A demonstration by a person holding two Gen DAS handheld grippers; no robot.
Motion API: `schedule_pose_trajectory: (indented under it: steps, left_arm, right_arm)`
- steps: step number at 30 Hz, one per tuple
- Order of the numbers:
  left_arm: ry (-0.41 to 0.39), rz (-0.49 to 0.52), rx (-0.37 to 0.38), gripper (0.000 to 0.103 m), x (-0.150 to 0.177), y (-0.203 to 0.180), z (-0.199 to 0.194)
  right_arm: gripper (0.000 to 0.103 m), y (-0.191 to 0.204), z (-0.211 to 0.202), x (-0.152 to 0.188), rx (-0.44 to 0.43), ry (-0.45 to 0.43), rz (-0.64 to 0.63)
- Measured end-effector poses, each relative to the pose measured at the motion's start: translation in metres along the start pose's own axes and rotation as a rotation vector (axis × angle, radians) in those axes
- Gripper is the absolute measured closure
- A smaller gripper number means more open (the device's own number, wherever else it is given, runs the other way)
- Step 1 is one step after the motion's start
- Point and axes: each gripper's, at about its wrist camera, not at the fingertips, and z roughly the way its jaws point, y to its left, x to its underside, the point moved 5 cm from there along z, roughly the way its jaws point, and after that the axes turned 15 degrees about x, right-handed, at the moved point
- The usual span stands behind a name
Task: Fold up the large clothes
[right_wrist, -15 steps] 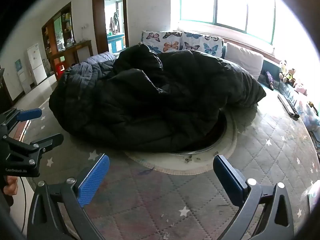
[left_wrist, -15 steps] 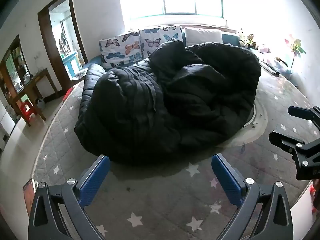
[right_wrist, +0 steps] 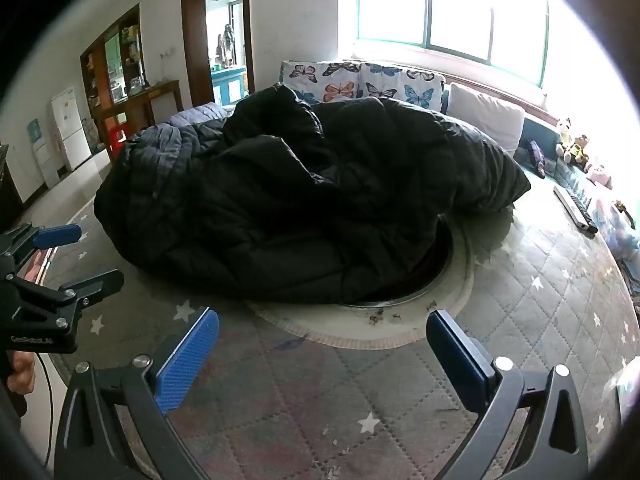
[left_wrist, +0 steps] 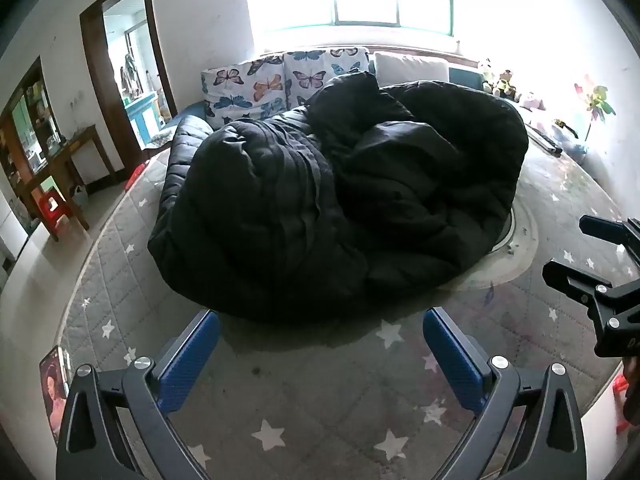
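A big black padded coat (left_wrist: 340, 200) lies bunched in a heap on a round table with a grey star-patterned quilted cover (left_wrist: 320, 412). It also shows in the right wrist view (right_wrist: 304, 204). My left gripper (left_wrist: 320, 352) is open and empty, just short of the coat's near edge. My right gripper (right_wrist: 322, 352) is open and empty, near the coat's front edge. Each gripper shows in the other's view: the right one (left_wrist: 592, 268) at the right edge, the left one (right_wrist: 68, 256) at the left edge.
A round recessed ring (right_wrist: 448, 276) in the table's middle is partly under the coat. Butterfly-print cushions (left_wrist: 280, 84) and a white pillow (right_wrist: 484, 120) stand behind. A remote (right_wrist: 576, 208) and soft toys (right_wrist: 576, 148) lie at the right. A wooden side table (left_wrist: 68, 168) stands at the left.
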Motion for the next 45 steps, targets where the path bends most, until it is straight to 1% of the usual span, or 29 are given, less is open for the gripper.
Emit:
schedule_pose_trajectory:
  steps: [45]
  left_arm:
    - [0.024, -0.006, 0.01, 0.0, -0.0045, 0.0003, 0.0076]
  right_arm:
    - [0.0, -0.0003, 0.0085, 0.002, -0.009, 0.016, 0.007]
